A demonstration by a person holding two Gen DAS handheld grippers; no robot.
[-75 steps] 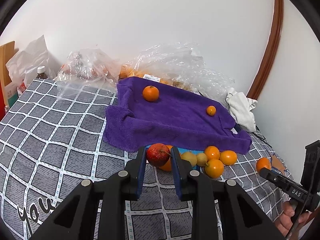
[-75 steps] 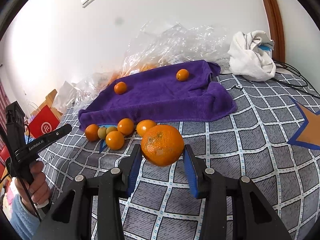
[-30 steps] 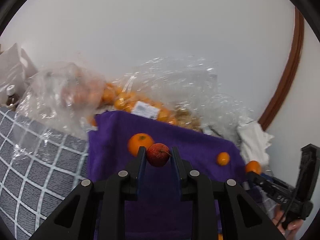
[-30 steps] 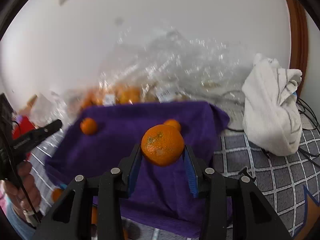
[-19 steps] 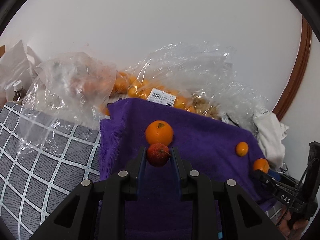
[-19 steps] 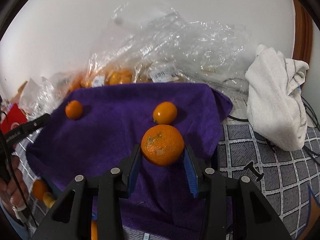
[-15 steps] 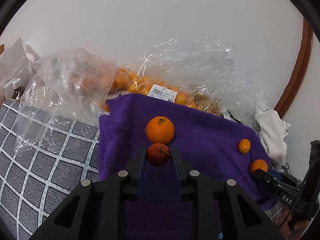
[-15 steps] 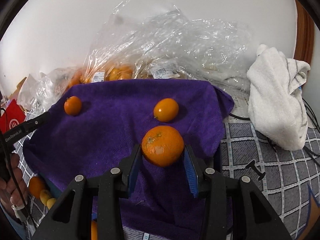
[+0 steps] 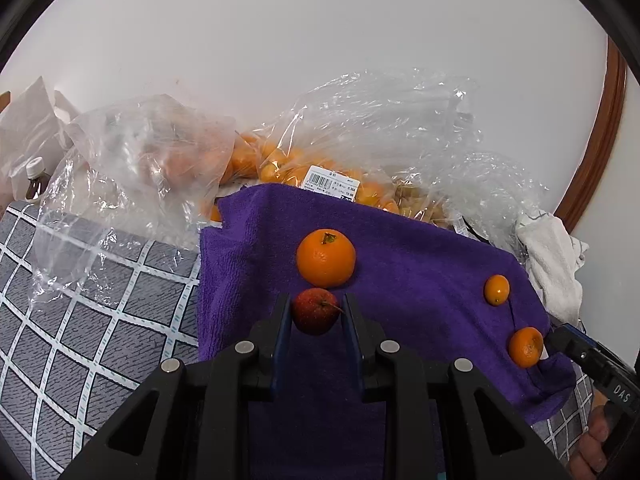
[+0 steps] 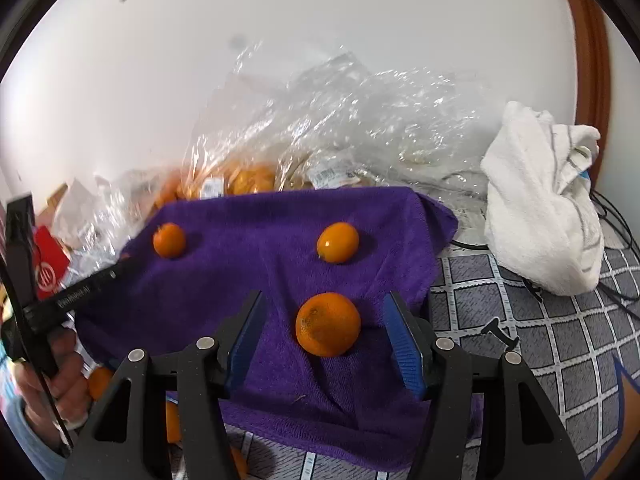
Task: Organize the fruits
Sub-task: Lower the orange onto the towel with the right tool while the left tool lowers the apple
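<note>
My left gripper point(image 9: 315, 312) is shut on a small red fruit point(image 9: 315, 311), held over the purple towel point(image 9: 420, 280) just in front of a mandarin point(image 9: 325, 257). My right gripper point(image 10: 326, 330) is open, its jaws wide on either side of an orange point(image 10: 328, 324) that rests on the towel point(image 10: 240, 272). A small oval orange fruit point(image 10: 338, 242) and another mandarin point(image 10: 169, 240) lie farther back on the towel. In the left wrist view the small oval fruit point(image 9: 497, 289) and the released orange point(image 9: 526, 347) lie at the towel's right.
Clear plastic bags of oranges point(image 9: 288, 168) stand behind the towel against the white wall. A white cloth point(image 10: 544, 216) lies at the right on the grey checked cover point(image 9: 80, 300). More loose oranges point(image 10: 100, 382) lie in front of the towel at the left.
My right gripper has opened and let the orange down onto the towel. My left gripper, still holding the red fruit, has come a little closer to the mandarin.
</note>
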